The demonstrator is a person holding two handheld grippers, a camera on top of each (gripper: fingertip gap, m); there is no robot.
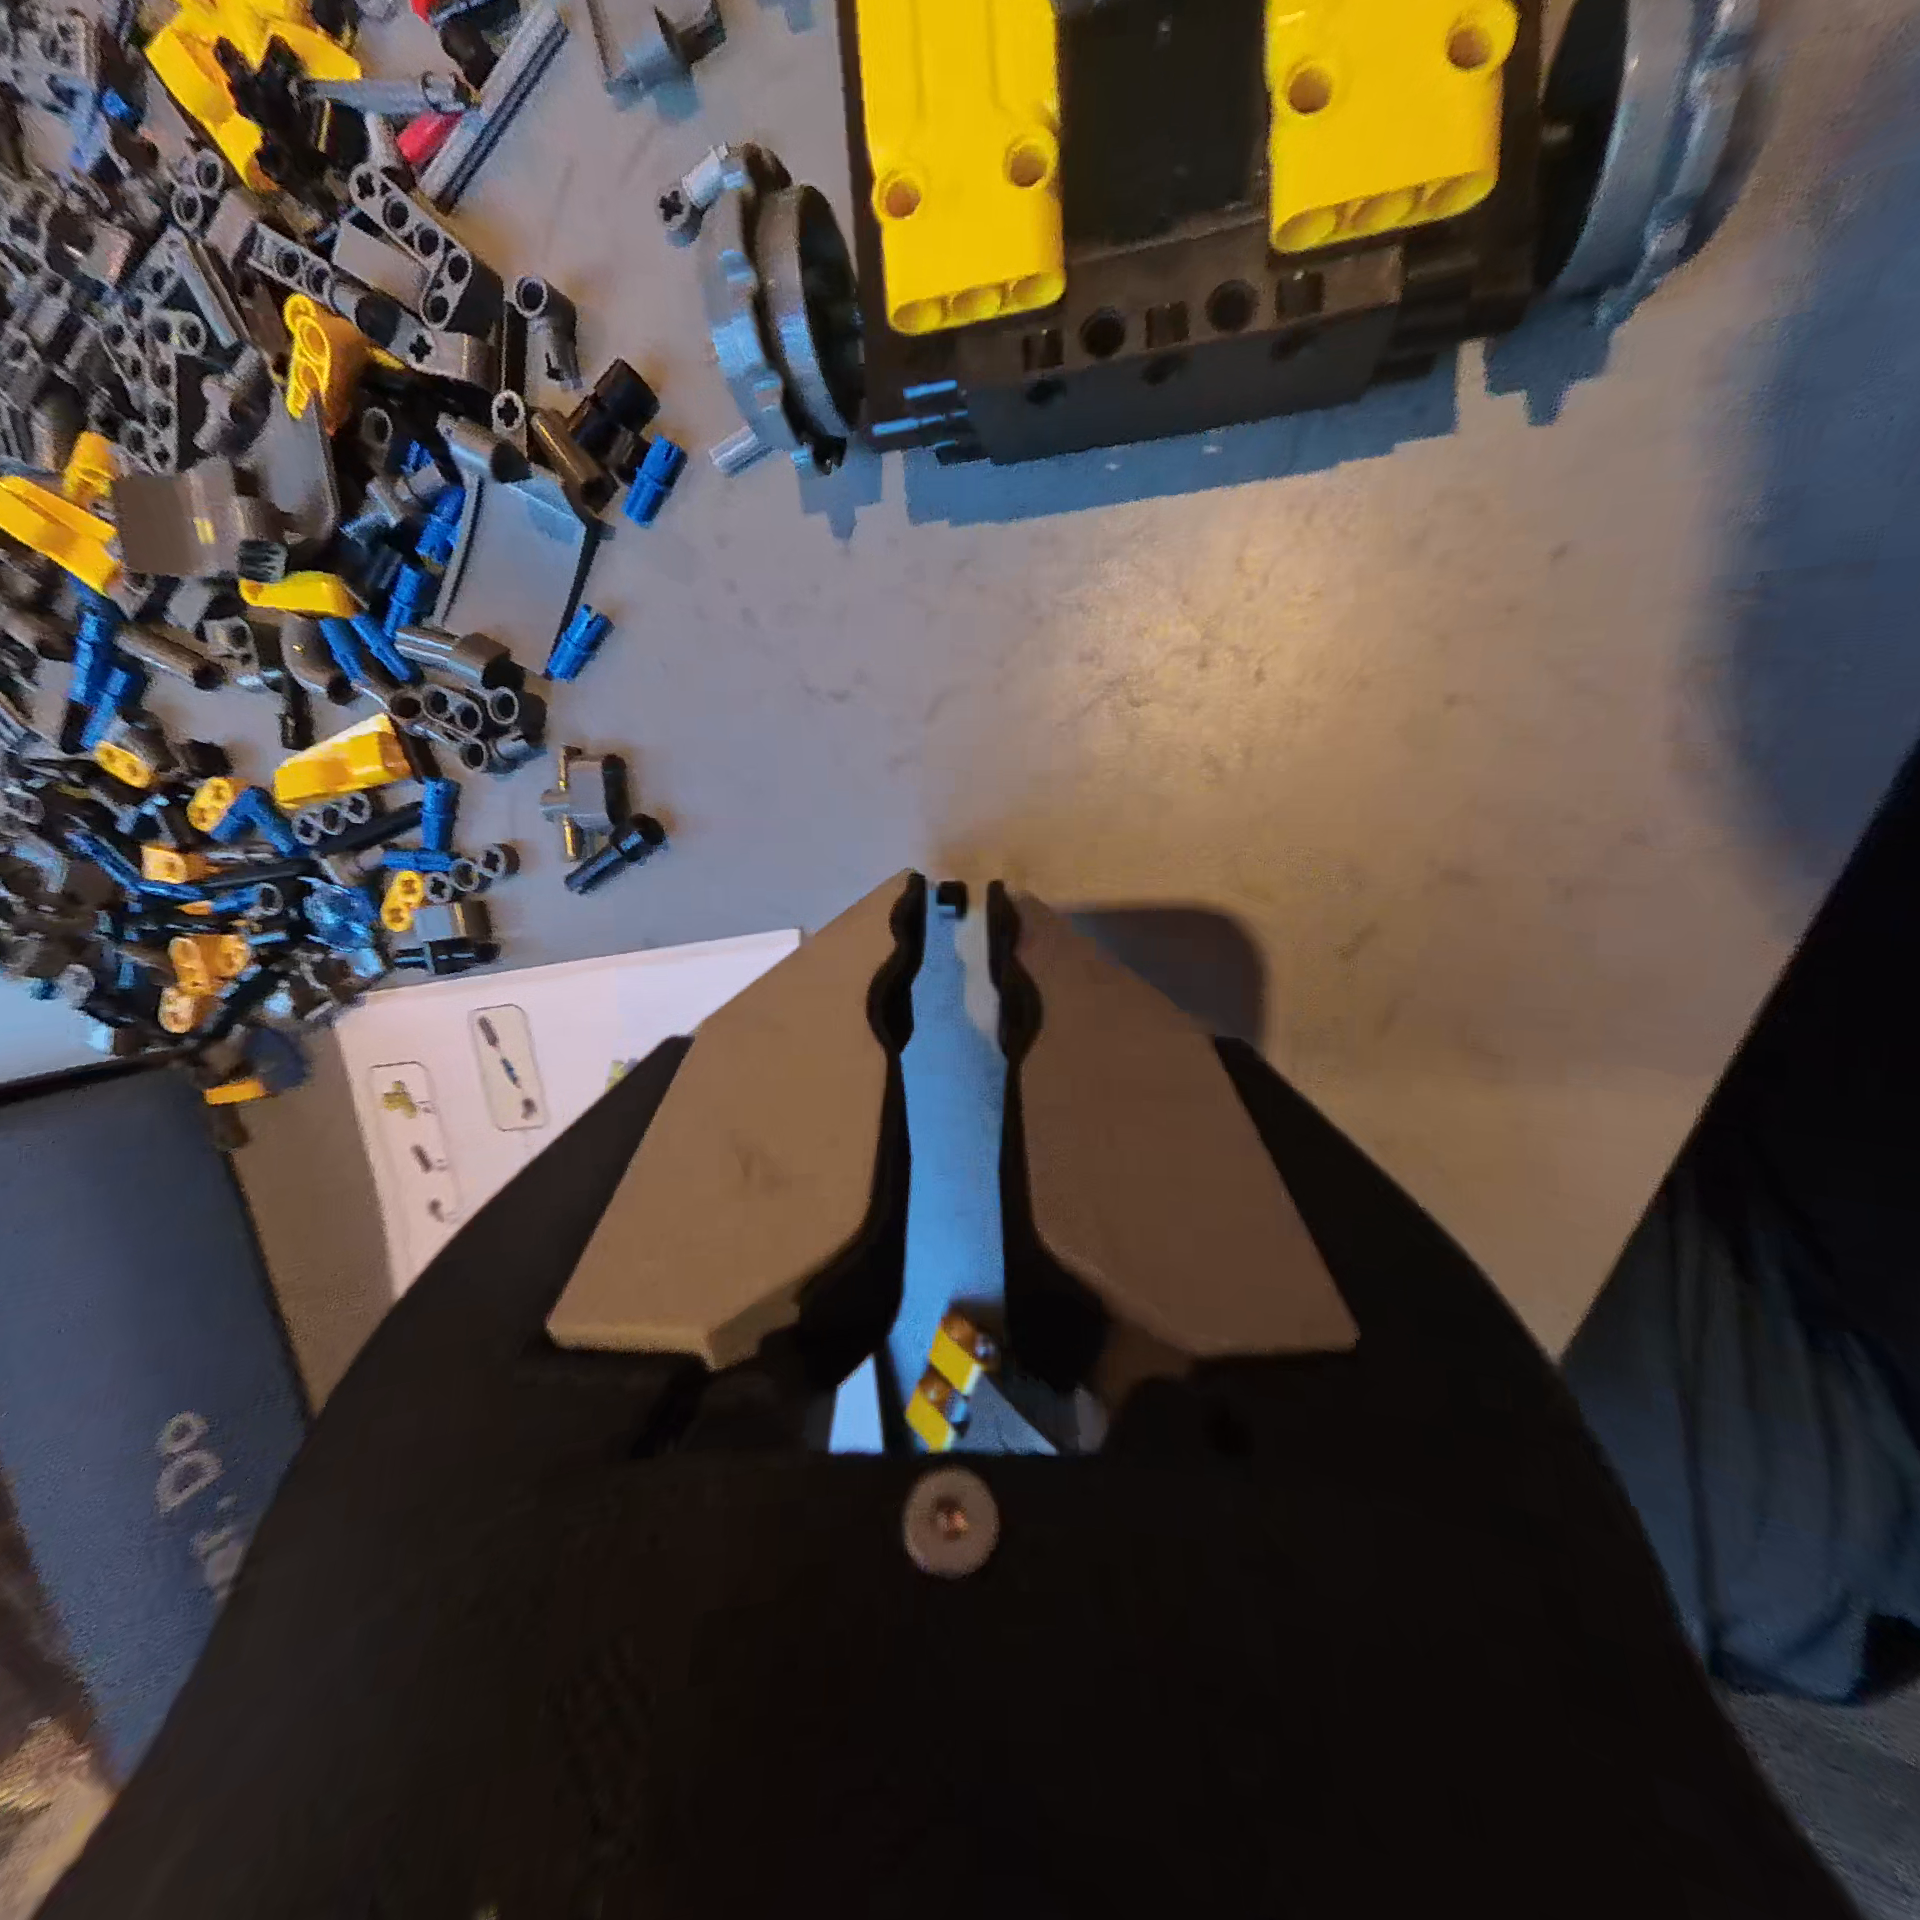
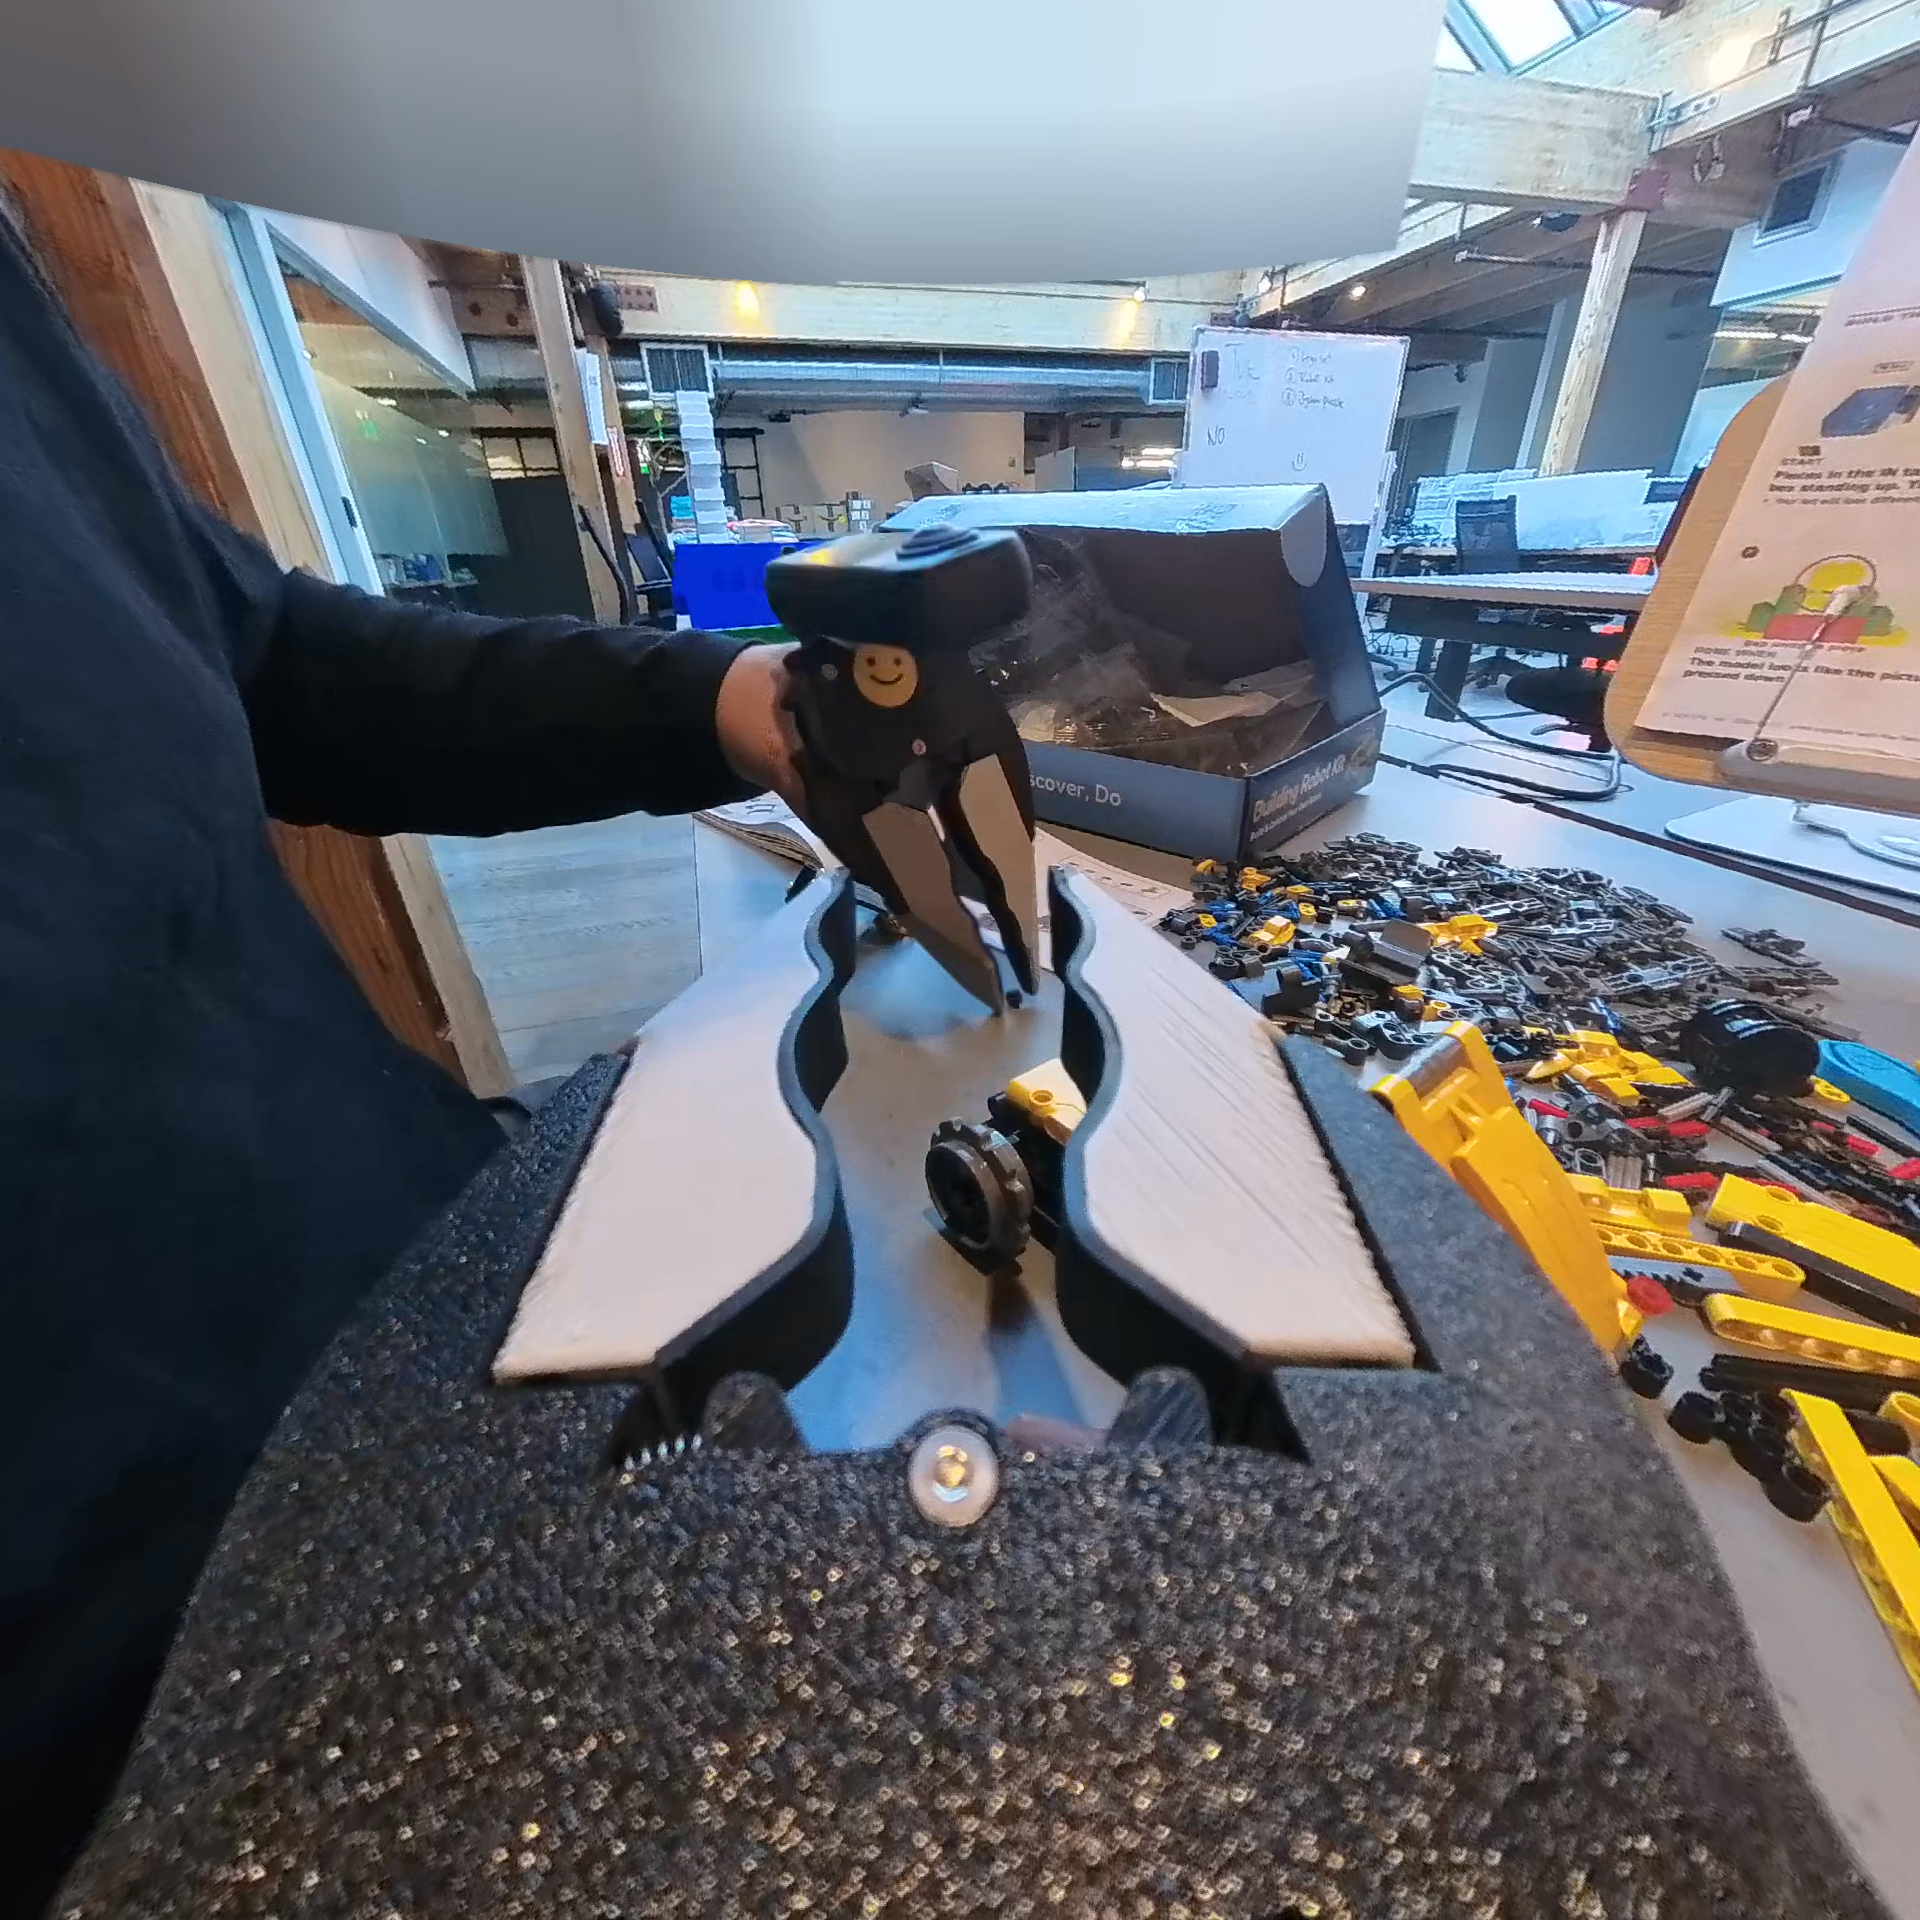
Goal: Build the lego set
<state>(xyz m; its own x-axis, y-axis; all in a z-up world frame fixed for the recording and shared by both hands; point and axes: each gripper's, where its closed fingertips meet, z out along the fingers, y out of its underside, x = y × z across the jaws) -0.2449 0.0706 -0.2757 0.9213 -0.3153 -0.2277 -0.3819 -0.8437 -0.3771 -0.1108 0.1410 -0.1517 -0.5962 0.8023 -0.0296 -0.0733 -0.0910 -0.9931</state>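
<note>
1. The left gripper (image 1: 951,888) is closed almost fully, and a small black peg (image 1: 950,900) is pinched at the very ends of its fingertips. In the right wrist view this gripper is seen pointing steeply down, with the peg just above or touching the grey table (image 1: 1299,727); which of the two cannot be told.
2. The peg is judged to be light, stiff and smooth plastic. Very little of it is caught between the tips, so it could easily be twisted or flicked out. A hold across its middle, square to the pads, would be the surer one.
3. The right gripper (image 2: 945,883) is held open, with its fingers well apart. A small wheel assembly (image 2: 977,1195), a black toothed wheel with a yellow piece behind it, lies between them. It is close against the finger on the right of the picture and apart from the other, so it is not clamped.
4. That assembly is judged light and rigid, though its pushed-together joints may part if it is squeezed askew. The flat faces of the wheel offer the better hold.
5. The left gripper is held by a person's hand (image 2: 758,717) in a dark sleeve.
6. Left of the left gripper a pile of loose parts (image 1: 260,520) in black, grey, blue and yellow is spread, with a printed booklet (image 1: 582,997) just beside it.
7. Farther ahead a black and yellow model block (image 1: 1143,260) stands on the table, and an open dark box (image 2: 1195,675) is seen behind.
</note>
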